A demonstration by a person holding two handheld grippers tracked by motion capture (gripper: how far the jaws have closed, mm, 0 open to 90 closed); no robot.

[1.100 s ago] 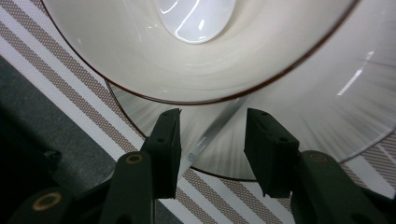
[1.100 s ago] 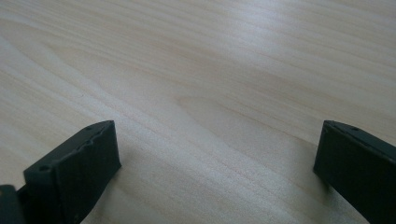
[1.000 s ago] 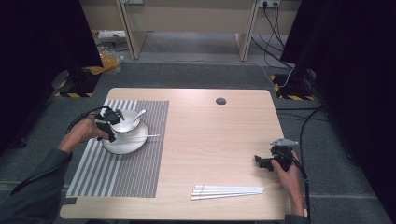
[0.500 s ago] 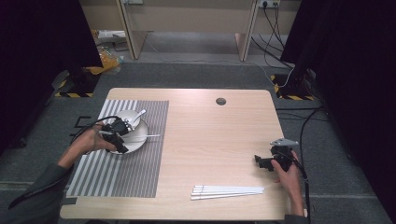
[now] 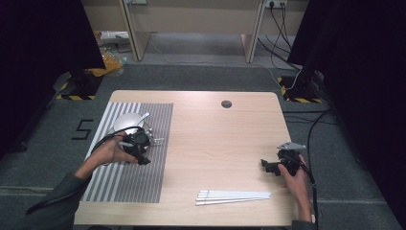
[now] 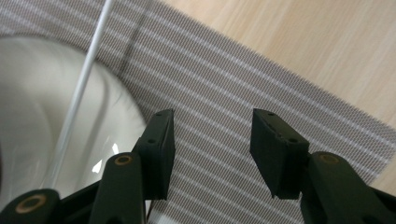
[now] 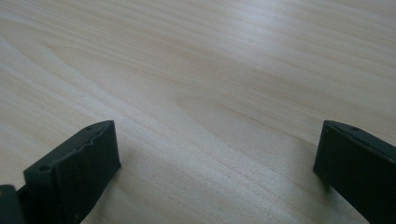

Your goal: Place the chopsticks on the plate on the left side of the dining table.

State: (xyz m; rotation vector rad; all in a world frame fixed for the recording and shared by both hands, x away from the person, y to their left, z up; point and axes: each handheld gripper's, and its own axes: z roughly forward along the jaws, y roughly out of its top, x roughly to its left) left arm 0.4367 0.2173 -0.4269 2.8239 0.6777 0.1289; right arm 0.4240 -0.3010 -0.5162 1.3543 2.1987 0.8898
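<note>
At the left of the high view the left hand-held gripper (image 5: 141, 154) is hovering, jaws apart and empty, beside the plate (image 6: 42, 121) on the striped mat (image 5: 125, 179); it looks rigid, slick, breakable, best pinched at its rim, while the right hand-held gripper (image 5: 269, 166) is resting wide on the counter (image 5: 215, 143).

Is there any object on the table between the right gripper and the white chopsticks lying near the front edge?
Nothing visible stands in the way. The right gripper, its jaws open, sits over bare wooden table, and the white chopsticks lie just in front of it toward the person, with only bare wood between.
</note>
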